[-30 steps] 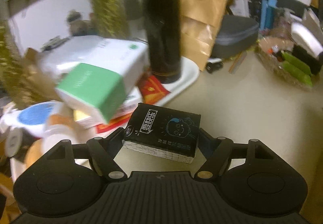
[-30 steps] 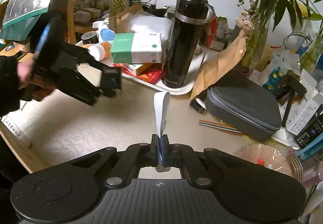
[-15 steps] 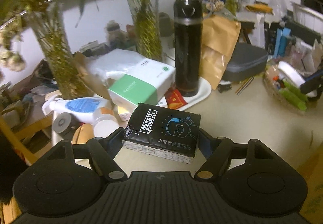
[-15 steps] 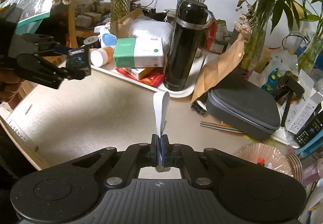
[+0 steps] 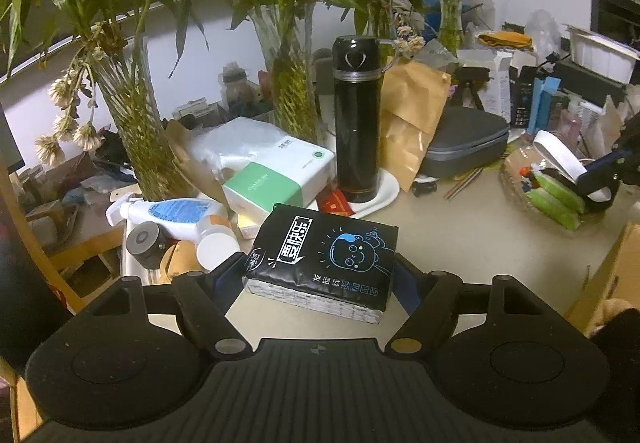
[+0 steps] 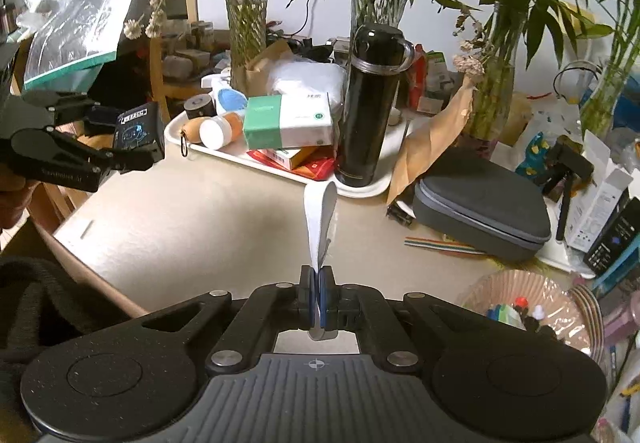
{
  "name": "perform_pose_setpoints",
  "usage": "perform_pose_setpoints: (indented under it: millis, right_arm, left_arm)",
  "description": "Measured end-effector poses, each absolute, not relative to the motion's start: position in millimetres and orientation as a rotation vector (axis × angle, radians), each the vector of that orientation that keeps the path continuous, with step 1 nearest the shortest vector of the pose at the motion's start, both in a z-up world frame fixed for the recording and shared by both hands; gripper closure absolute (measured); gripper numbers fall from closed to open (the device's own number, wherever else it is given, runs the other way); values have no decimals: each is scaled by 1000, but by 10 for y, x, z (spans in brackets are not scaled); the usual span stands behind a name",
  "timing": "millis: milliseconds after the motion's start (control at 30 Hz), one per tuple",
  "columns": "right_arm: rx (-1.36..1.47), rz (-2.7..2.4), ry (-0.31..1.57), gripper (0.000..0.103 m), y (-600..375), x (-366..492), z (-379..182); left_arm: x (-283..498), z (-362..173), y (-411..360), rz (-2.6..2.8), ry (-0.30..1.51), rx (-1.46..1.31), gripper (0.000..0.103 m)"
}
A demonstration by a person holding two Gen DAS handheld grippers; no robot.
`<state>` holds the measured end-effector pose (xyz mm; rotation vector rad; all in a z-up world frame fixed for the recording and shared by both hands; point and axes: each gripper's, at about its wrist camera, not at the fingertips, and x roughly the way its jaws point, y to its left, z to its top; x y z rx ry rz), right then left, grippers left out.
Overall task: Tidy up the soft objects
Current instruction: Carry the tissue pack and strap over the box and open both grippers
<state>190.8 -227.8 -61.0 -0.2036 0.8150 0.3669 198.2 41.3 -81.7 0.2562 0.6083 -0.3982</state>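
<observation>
Black tissue pack (image 5: 324, 257) hides left tongs' pads; flask (image 6: 370, 103) hides tray (image 6: 224, 151) rear.

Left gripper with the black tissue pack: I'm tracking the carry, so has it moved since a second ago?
Yes. In the right wrist view the left gripper and black tissue pack have drawn away leftward from the green-and-white tissue box.

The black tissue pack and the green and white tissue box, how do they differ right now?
The black pack is held in the left tongs, off the table; the green box lies on the white tray. The pack is flatter with a cartoon face; the box is bulkier and plain. Both look like soft tissue packs.
</observation>
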Motion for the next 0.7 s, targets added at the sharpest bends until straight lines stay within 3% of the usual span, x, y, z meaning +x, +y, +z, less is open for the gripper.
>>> perform_pose_setpoints:
  millis: [700]
  right_arm:
    - [-81, 547, 806, 98, -2259, 970, -500]
  left_arm:
    - [1396, -690, 514, -385, 553, 192, 28]
